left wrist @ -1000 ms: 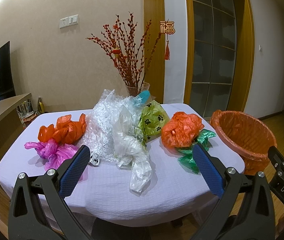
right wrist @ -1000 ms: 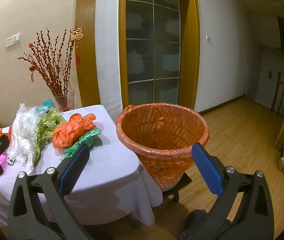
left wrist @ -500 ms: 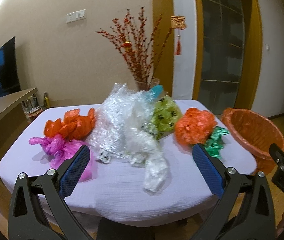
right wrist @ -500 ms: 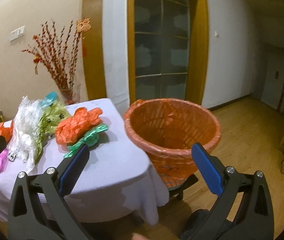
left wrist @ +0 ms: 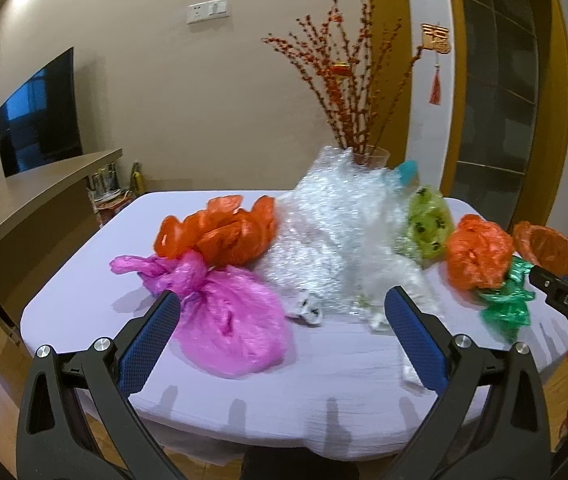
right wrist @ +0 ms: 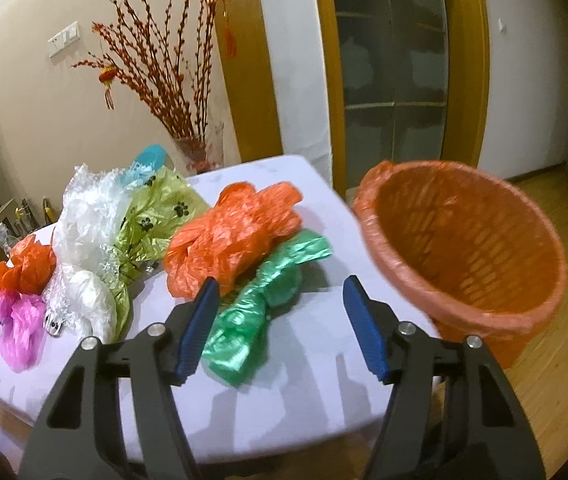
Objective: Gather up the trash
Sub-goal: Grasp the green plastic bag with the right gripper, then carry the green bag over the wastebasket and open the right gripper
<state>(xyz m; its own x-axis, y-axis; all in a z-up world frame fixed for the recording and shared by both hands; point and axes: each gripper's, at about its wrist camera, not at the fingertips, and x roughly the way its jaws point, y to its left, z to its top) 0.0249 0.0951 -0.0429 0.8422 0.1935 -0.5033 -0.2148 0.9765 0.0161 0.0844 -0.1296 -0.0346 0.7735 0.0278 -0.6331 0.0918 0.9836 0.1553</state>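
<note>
Crumpled plastic bags lie on a white-clothed table [left wrist: 83, 292]: a pink bag [left wrist: 227, 320], an orange bag [left wrist: 219, 232], a clear bubble-wrap heap [left wrist: 332, 232], a yellow-green paw-print bag [left wrist: 428, 224], a second orange bag [right wrist: 231, 236] and a green bag [right wrist: 259, 304]. An orange-lined waste basket [right wrist: 468, 256] stands off the table's right edge. My left gripper [left wrist: 281, 340] is open and empty, just in front of the pink bag. My right gripper [right wrist: 284, 324] is open and empty, over the green bag's near end.
A glass vase with red-berry branches [left wrist: 348, 92] stands at the table's back. A wooden counter [left wrist: 23, 200] and a TV [left wrist: 39, 112] are at the left. Wooden doors [right wrist: 396, 64] and wood floor [right wrist: 564, 360] lie to the right.
Both grippers swung left and closer to the table. The left view now centres on the pink bag; the right view now shows the green and orange bags ahead, with the basket further right.
</note>
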